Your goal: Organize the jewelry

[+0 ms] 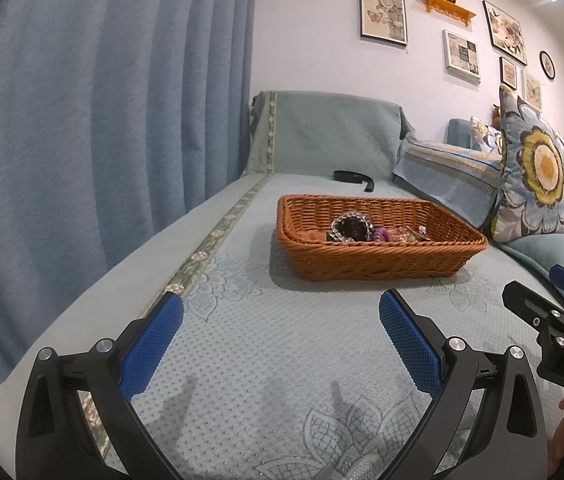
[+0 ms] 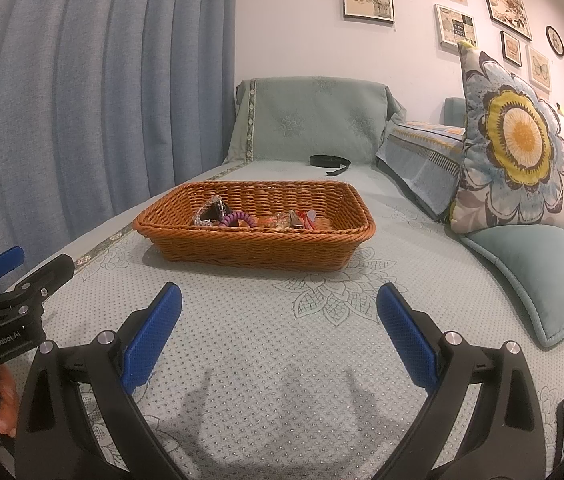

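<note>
Pale teal quilted sofa cover (image 1: 282, 340) stretched under both my tongs, with blue pleated curtains (image 1: 102, 120) on one side. On it, ahead of me, sat the shallow rectangular orange-brown wicker basket (image 1: 378, 258), and the jewelry lay inside on its floor: a clear-beaded bracelet (image 1: 349, 227) looped around something dark, a purple coiled band (image 2: 237, 218) just beside it, and a small reddish-amber heap (image 2: 294, 220) I could not sort out. My left gripper (image 1: 281, 344) hovered short of the basket, jaws wide, holding nothing. My right gripper (image 2: 279, 334) was alongside it, equally wide and empty. Beyond the basket lay a black strap (image 2: 330, 162); a large flower-patterned cushion (image 2: 518, 140) leaned nearby.
</note>
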`<state>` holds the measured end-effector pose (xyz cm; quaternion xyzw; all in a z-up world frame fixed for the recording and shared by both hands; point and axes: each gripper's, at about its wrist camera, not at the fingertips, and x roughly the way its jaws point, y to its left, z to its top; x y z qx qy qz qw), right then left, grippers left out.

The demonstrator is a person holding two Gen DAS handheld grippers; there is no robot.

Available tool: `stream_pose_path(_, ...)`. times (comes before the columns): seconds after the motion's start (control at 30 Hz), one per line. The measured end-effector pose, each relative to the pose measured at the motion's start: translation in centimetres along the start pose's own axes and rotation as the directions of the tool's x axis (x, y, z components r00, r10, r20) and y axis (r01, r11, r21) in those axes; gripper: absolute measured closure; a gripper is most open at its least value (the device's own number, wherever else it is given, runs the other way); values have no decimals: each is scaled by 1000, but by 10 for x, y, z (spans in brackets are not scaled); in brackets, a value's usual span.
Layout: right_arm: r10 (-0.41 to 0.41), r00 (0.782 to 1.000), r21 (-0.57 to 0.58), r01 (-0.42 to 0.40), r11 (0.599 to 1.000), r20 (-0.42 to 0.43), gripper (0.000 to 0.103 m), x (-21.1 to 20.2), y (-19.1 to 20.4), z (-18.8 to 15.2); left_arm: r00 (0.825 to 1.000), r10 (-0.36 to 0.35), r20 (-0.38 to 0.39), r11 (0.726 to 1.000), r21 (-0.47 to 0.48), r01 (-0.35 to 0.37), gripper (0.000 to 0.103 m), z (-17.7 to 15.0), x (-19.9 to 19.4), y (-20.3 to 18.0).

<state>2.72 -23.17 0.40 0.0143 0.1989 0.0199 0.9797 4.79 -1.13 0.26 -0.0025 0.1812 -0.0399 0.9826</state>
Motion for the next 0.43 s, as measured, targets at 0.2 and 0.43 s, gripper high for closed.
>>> stream_pose_path(0.2, 1, 1000, -3, -1, 1000, 0, 10, 0, -2, -1, 1000, -3, 19, 999, 40, 2, 7, 0, -6, -8)
stream_pose_path(0.43, 2, 1000, -5, -2, 1000, -2, 10, 0, -2, -1, 1000, 2, 13, 999, 47, -3, 7, 1, -7, -10)
